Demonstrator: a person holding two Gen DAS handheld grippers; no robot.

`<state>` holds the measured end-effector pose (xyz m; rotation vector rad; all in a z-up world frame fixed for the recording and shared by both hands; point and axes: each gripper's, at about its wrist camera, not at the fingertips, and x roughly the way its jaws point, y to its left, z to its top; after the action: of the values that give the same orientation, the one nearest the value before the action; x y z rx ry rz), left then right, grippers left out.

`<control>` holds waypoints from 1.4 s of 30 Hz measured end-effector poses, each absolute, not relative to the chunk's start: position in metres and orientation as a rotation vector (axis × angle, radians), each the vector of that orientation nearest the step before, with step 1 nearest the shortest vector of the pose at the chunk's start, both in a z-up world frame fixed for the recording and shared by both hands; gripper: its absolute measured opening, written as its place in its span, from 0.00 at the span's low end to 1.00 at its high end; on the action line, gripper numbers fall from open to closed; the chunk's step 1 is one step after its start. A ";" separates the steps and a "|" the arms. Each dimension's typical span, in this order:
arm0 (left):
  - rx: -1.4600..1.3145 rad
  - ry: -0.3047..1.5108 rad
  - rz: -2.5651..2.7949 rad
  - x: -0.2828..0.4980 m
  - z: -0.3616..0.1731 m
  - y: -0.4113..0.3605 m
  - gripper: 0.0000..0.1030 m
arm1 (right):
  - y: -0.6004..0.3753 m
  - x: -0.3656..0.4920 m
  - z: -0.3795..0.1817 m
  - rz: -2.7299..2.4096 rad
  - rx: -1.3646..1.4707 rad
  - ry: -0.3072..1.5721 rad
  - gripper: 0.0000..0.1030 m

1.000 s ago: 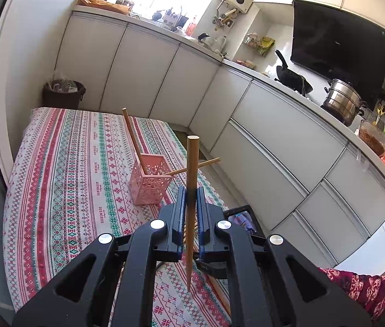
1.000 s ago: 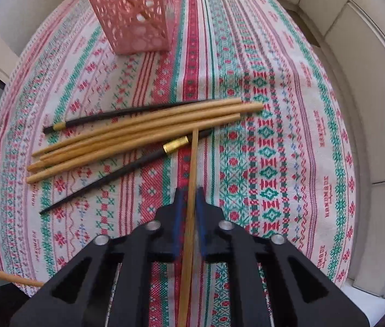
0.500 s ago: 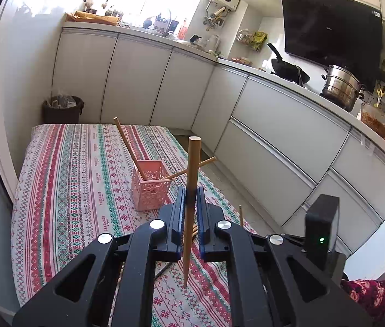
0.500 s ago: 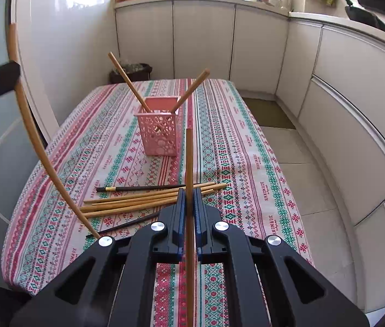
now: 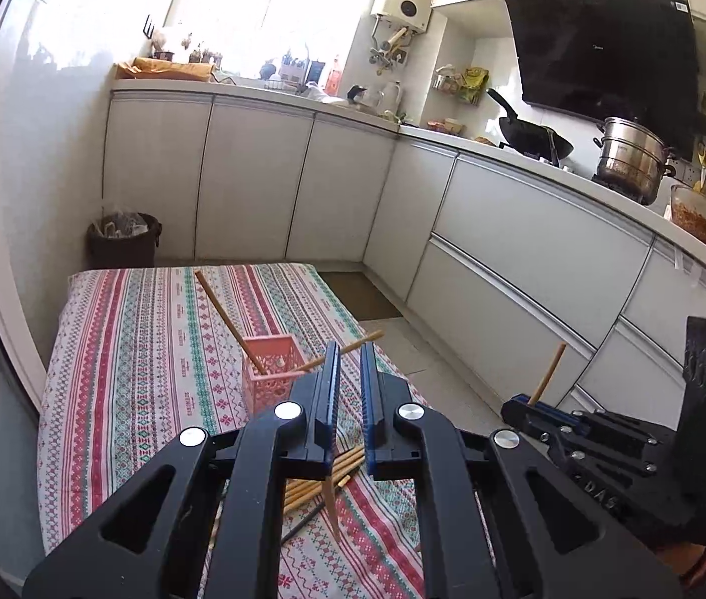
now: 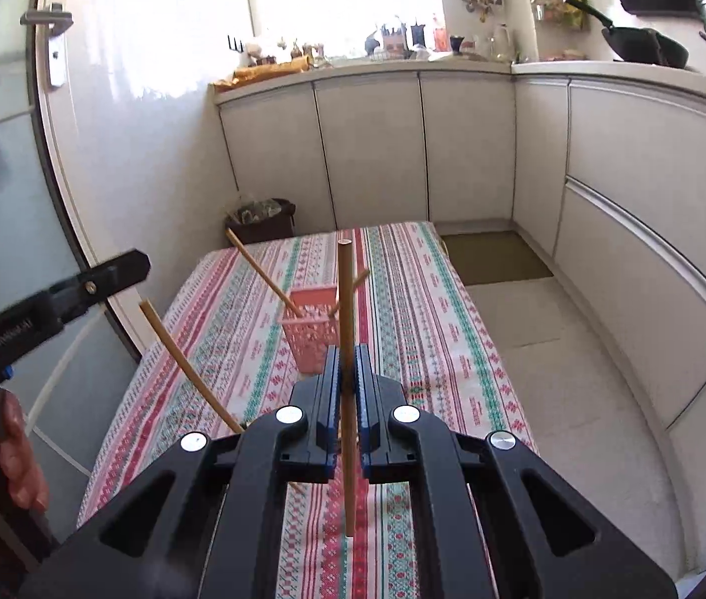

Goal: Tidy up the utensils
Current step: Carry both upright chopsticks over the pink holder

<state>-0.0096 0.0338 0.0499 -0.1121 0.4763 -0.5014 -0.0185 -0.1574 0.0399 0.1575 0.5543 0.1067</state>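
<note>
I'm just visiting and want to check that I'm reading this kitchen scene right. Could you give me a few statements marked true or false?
1. Two wooden sticks lean in the pink basket. True.
2. The right gripper is empty. False: it is shut on an upright wooden chopstick.
3. The tablecloth is plain white. False: it has red, green and white patterned stripes.
4. More loose chopsticks lie on the cloth outside the basket. True.
</note>
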 end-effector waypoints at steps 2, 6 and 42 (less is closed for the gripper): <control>-0.103 0.458 -0.481 -0.002 0.060 0.031 0.07 | -0.163 -0.013 0.063 0.116 0.173 0.505 0.06; -0.091 0.439 -0.455 0.017 0.076 0.025 0.07 | -0.167 0.002 0.099 0.128 0.172 0.422 0.06; -0.404 1.009 -0.031 0.137 -0.130 0.111 0.06 | -0.200 0.055 0.008 0.250 0.333 0.652 0.06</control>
<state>0.1373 0.1110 -0.1297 -0.4039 1.0094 -0.0308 0.0545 -0.2005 0.0077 0.3334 0.6516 0.2501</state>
